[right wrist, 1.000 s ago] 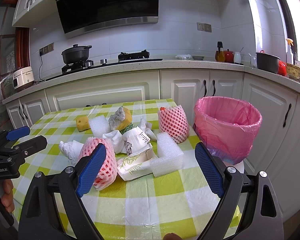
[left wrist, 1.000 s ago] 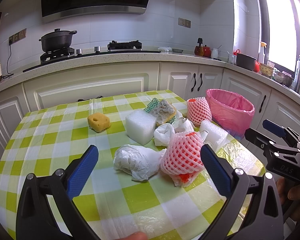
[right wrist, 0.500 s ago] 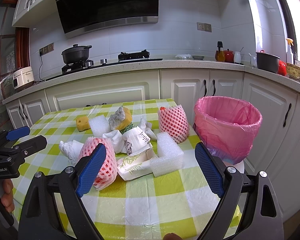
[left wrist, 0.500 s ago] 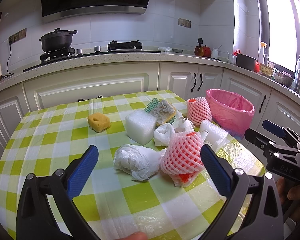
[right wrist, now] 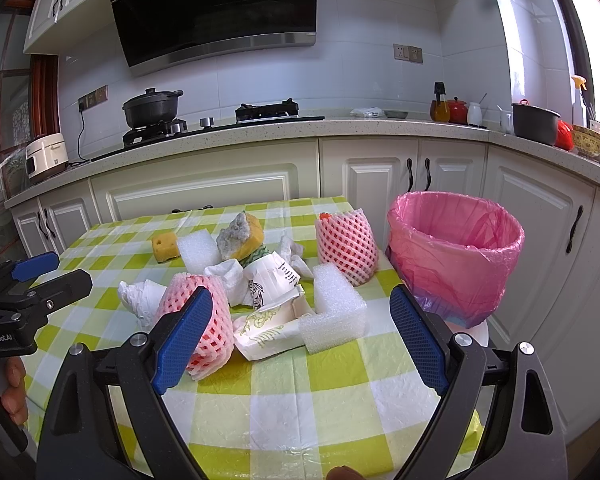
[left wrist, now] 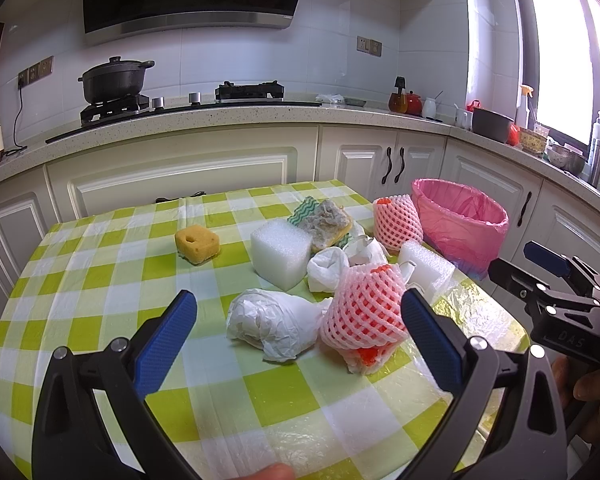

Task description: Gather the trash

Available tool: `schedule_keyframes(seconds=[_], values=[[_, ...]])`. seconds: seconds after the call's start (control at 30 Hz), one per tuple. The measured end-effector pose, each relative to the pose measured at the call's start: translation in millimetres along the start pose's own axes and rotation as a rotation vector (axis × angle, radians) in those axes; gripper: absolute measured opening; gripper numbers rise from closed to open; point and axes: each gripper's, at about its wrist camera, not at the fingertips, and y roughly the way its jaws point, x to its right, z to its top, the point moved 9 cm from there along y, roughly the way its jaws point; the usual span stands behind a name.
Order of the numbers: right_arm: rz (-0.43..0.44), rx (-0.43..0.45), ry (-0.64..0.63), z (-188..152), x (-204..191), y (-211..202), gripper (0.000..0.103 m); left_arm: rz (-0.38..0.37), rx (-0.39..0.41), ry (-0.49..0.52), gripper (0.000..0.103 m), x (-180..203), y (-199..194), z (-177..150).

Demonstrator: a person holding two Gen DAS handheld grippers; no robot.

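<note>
Presently, left wrist view: left tool (left wrist: pixel 298 322) spread, empty, hovering above crumpled white bag (left wrist: pixel 274 322) on table (left wrist: pixel 100 280). Right wrist view: right tool (right wrist: pixel 302 328) spread, empty, facing foam block (right wrist: pixel 334 314); pink-lined bin (right wrist: pixel 456 258) beside. Collection appears unstarted; next move calls for descent and closing.

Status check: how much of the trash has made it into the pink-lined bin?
Done: nothing visibly; the pink-lined bin shows only liner. In hand: nothing; left gripper and right gripper are open. Left: foam nets, foam blocks, sponges, crumpled paper.
</note>
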Motion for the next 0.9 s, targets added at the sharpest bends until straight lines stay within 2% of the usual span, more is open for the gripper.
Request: schedule_keyframes(seconds=[0.5, 0.7, 0.9], values=[[-0.011, -0.016, 0.005, -3, 11, 3, 0.085, 0.005, -0.013, -0.012, 0.099, -2, 1, 0], [-0.047, -0.084, 0.004, -11, 31, 25, 0.085, 0.018, -0.066, -0.050, 0.099, -27, 18, -7], [-0.045, -0.165, 0.025, -15, 48, 59, 0.085, 0.023, -0.127, -0.091, 0.098, -49, 43, -13]])
